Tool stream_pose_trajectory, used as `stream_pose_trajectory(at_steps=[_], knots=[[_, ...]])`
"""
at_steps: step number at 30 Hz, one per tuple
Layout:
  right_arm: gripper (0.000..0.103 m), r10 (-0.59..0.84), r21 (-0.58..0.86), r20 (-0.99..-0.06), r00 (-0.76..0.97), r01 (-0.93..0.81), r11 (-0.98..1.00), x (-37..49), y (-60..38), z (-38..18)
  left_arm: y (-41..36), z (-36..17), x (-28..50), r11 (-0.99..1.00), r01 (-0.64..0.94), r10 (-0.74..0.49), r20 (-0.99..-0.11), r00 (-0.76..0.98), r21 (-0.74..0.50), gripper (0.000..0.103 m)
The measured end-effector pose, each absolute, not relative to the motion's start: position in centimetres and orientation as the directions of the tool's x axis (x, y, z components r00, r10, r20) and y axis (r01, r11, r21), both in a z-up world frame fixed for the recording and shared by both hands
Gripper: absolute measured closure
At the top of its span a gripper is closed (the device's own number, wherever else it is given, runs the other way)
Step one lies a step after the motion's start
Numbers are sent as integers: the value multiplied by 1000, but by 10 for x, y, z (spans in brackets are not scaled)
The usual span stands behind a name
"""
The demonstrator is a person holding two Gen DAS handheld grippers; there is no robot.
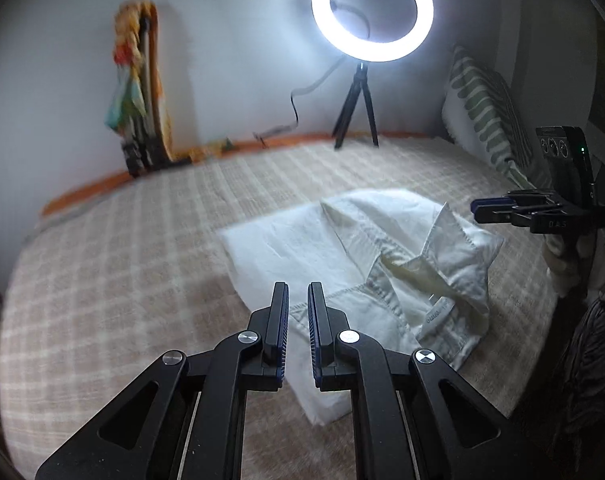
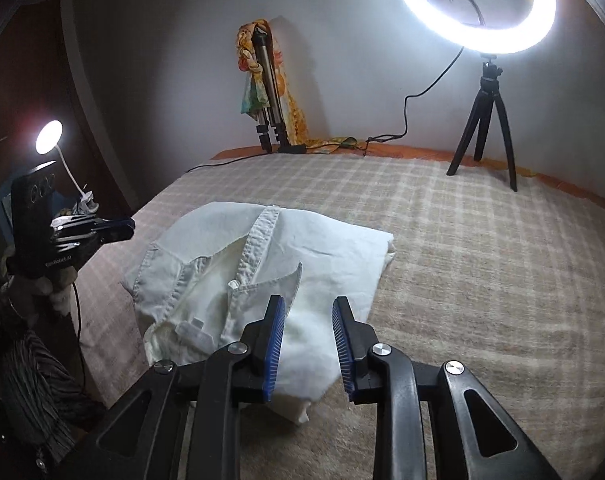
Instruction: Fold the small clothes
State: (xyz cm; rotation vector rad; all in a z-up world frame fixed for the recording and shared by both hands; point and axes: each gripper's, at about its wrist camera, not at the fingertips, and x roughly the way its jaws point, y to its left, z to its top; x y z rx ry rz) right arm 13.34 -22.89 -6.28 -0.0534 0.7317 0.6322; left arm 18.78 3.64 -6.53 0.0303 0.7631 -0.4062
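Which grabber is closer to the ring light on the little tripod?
Right. The ring light looms large above the right gripper; it looks smaller and farther off beyond the left gripper, across the shirt.

Bed with checked beige blanket (image 2: 462, 240), folded white shirt (image 2: 262, 264) lying on it, ring-light tripod (image 2: 486, 120) standing near wall

Wrist cams, close, angled down, shared shirt (image 1: 366, 248)

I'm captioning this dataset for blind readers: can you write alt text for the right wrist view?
A white collared shirt lies partly folded on a checked bedspread, the open right gripper just above its near edge. The left gripper sits at far left, a ring light behind.
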Motion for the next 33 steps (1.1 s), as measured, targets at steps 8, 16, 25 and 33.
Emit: stream_pose_trajectory(at_steps=[8, 16, 25, 33], knots=[[78, 472, 200, -765, 439, -533, 822, 147, -220, -120, 33, -128, 185, 920, 362, -340, -770, 539, -152, 94], [77, 546, 261, -685, 483, -536, 802, 152, -238, -84, 58, -85, 201, 916, 316, -394, -708, 587, -247, 95], [77, 606, 317, -613, 508, -544, 777, 221, -178, -63, 44, -72, 270, 917, 271, -398, -661, 636, -292, 89], [78, 577, 314, -697, 427, -541, 780, 254, -139, -91, 42, -109, 295, 932, 224, -362, -730, 580, -285, 88]])
